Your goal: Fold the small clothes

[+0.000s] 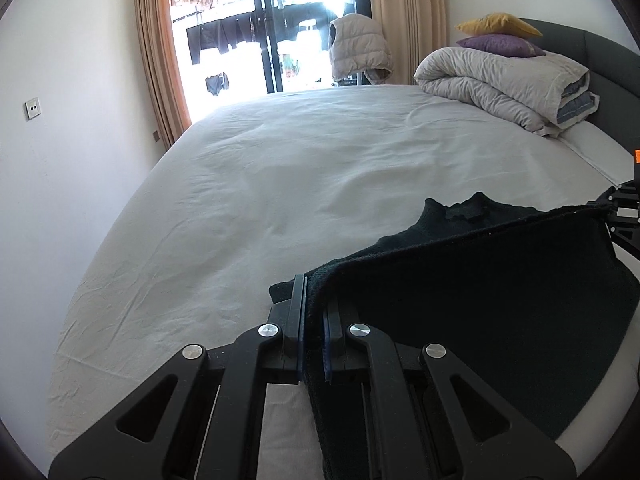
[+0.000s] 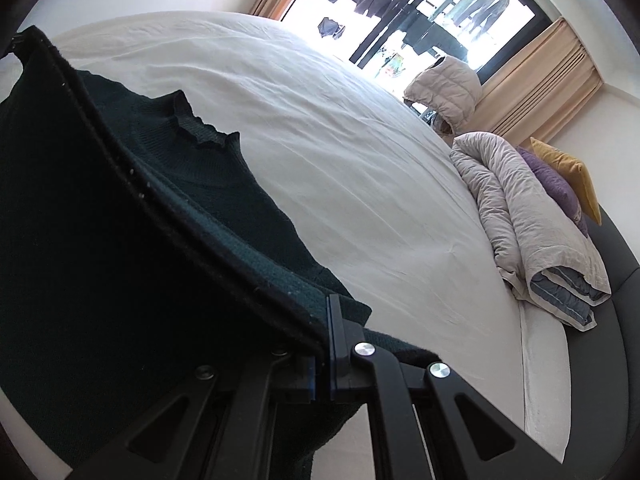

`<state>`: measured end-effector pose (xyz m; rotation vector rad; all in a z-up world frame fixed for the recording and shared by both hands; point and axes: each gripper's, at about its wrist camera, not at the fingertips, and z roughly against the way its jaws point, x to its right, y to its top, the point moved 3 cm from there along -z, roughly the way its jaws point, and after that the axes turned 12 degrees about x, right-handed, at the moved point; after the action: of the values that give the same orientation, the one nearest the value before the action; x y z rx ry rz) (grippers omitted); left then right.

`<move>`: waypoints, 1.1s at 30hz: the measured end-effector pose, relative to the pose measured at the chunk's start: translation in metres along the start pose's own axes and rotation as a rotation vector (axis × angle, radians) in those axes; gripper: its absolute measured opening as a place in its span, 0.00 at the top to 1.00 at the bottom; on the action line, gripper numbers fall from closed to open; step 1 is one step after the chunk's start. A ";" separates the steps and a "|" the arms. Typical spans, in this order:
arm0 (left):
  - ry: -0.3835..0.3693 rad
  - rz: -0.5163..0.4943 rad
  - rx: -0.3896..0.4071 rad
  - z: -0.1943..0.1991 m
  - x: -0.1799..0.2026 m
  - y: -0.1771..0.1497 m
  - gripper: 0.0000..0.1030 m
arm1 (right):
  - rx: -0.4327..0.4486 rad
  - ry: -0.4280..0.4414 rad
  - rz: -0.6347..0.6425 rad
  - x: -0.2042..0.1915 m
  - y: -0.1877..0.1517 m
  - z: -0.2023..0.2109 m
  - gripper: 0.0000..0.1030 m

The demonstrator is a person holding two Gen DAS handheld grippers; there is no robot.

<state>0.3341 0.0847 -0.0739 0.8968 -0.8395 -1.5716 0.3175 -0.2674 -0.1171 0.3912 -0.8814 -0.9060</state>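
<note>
A dark green knit sweater [image 1: 480, 280] lies partly on the white bed [image 1: 280, 184], its frilled collar [image 2: 200, 130] away from me. My left gripper [image 1: 314, 300] is shut on one corner of its hem. My right gripper [image 2: 323, 328] is shut on the other corner; it also shows at the right edge of the left wrist view [image 1: 618, 216]. The hem is stretched taut between them and lifted above the rest of the sweater [image 2: 120, 240].
A folded grey duvet [image 1: 512, 84] with purple and yellow pillows [image 1: 500, 36] sits at the head of the bed by the dark headboard [image 1: 600, 52]. A puffer vest [image 1: 358, 48] hangs by the curtained window [image 1: 260, 20]. A wall is left of the bed.
</note>
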 end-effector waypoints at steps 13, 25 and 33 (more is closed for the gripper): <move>0.019 0.008 -0.136 -0.085 -0.008 -0.032 0.91 | -0.074 0.036 -0.175 0.012 -0.011 -0.061 0.62; 0.179 0.117 -0.058 -0.053 -0.050 -0.019 0.37 | -0.094 -0.095 -0.613 0.089 -0.053 -0.043 0.29; 0.123 0.128 0.022 -0.004 -0.023 -0.018 0.34 | -0.078 0.035 -0.744 0.075 -0.073 -0.015 0.29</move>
<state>0.3325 0.1096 -0.0887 0.9280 -0.8117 -1.3850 0.3150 -0.3717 -0.1346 0.6849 -0.6629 -1.6044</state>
